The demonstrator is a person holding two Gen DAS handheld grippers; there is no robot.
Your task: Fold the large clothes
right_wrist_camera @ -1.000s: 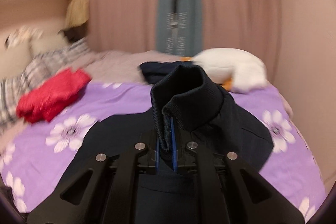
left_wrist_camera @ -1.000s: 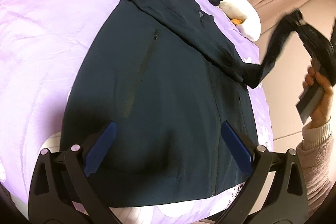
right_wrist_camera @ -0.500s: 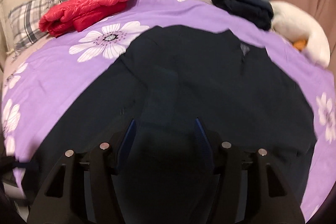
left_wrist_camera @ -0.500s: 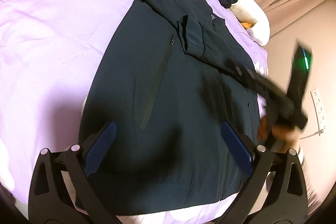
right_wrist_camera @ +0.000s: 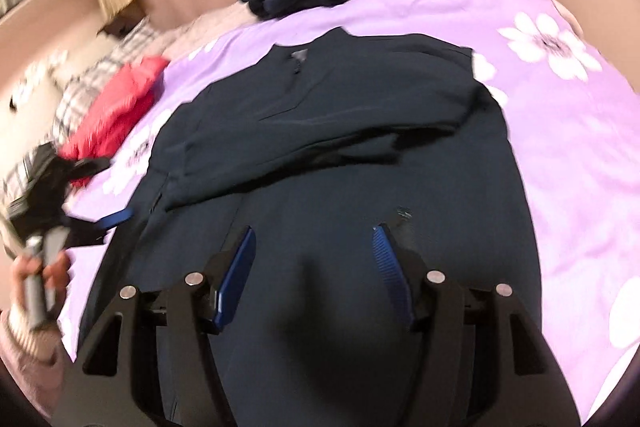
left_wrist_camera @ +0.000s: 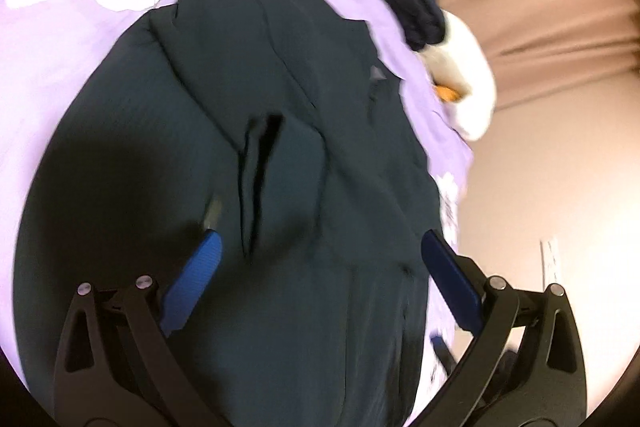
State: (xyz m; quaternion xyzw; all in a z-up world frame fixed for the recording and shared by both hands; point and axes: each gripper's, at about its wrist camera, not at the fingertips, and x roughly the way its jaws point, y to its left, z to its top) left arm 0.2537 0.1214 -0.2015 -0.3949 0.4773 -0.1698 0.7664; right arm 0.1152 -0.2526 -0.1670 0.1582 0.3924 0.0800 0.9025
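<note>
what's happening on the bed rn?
A person with a handheld gripper in each hand is folding a dark navy jacket spread on the purple floral bedspread. One sleeve lies folded across the chest. The left gripper and right gripper are open above the jacket, holding nothing.

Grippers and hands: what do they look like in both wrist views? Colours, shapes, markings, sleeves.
Both the left gripper and the right gripper have black angular linkage frames with triangular cutouts and round silver pivot pins. Their fingers end in flat blue ribbed pads. No cables or markings are visible. In the right wrist view, the person's left hand is bare, with a ribbed pinkish knit cuff, gripping a grey handle.
</note>
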